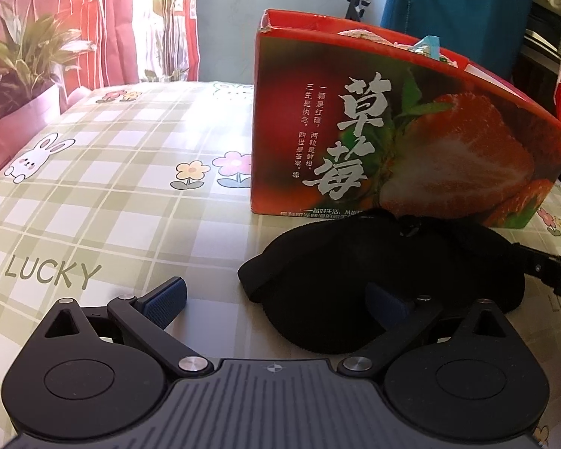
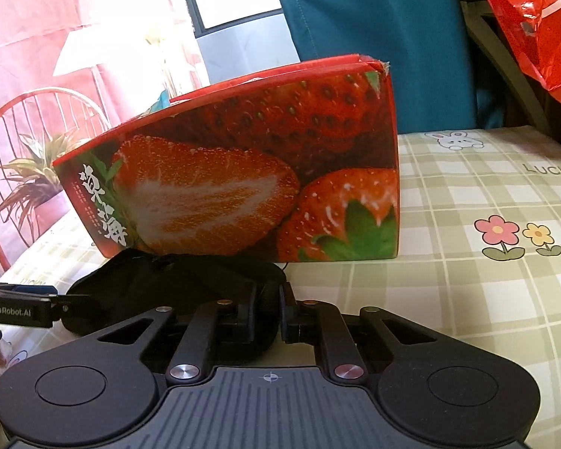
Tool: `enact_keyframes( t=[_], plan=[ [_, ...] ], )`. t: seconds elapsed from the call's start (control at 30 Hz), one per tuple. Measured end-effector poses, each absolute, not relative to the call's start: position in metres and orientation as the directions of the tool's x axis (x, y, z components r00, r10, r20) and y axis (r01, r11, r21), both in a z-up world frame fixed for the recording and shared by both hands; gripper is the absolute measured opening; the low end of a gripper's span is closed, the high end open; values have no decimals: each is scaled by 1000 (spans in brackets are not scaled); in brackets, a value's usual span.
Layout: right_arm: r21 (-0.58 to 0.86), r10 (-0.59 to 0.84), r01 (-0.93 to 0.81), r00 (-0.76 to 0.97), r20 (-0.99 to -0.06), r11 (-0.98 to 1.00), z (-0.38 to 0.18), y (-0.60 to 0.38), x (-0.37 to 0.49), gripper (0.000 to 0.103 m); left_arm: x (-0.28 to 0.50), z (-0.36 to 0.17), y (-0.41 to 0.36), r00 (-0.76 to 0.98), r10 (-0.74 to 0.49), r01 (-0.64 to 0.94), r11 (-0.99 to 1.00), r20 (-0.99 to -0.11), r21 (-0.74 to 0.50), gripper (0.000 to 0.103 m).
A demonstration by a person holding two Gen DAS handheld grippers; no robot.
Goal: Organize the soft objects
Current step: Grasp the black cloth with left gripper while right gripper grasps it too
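A black padded eye mask (image 1: 355, 273) lies on the checked tablecloth just in front of a red strawberry box (image 1: 392, 138). My left gripper (image 1: 276, 299) is open, its right finger (image 1: 387, 305) resting against the mask and its left finger (image 1: 166, 299) on bare cloth. In the right wrist view the mask (image 2: 175, 284) lies below the box (image 2: 243, 172). My right gripper (image 2: 269, 310) is shut on the mask's right edge. The left gripper (image 2: 30, 305) shows at the left edge there. Soft items peek over the box's rim (image 1: 422, 46).
The table (image 1: 112, 194) has a green checked cloth with rabbits and flowers. A potted plant (image 1: 22, 71) and a red chair stand off the left edge. A red plastic bag (image 2: 535, 33) hangs at the right behind the table. A teal cloth (image 2: 374, 18) hangs behind the box.
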State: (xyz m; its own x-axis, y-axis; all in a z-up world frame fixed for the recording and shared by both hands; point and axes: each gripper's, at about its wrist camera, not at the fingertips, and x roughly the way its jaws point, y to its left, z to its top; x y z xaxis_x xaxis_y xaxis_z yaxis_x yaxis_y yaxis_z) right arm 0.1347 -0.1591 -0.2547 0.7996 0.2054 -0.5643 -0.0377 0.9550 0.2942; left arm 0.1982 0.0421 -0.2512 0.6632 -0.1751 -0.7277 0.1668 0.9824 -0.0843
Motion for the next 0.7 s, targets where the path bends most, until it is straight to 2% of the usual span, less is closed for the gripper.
enact_keyframes(
  t=[0.17,0.33,0.4,0.43,0.5,0.57,0.7],
  plan=[
    [298,209,-38,799,-564,954,-255,-161,135,11,205,-250,43,658,-170,146,985,-734,-97,100],
    [300,219,-51,800,-559,953,-254,-161,134,11,208,-246,43,659,-132,130,990,-741,-61,84],
    [302,229,-64,802,-552,951,-253,-161,132,11,209,-244,46,661,-129,118,991,-739,-67,66],
    [302,233,-69,802,-550,951,-253,-160,131,11,209,-243,47,663,-129,116,991,-738,-69,61],
    [303,238,-74,802,-548,950,-252,-160,131,11,211,-242,51,663,-146,122,989,-735,-86,40],
    [302,240,-78,802,-548,950,-252,-160,130,11,210,-241,56,655,-181,131,983,-734,-125,26],
    [300,241,-82,804,-544,950,-251,-159,128,11,205,-240,57,678,-166,120,986,-716,-114,14]
  ],
)
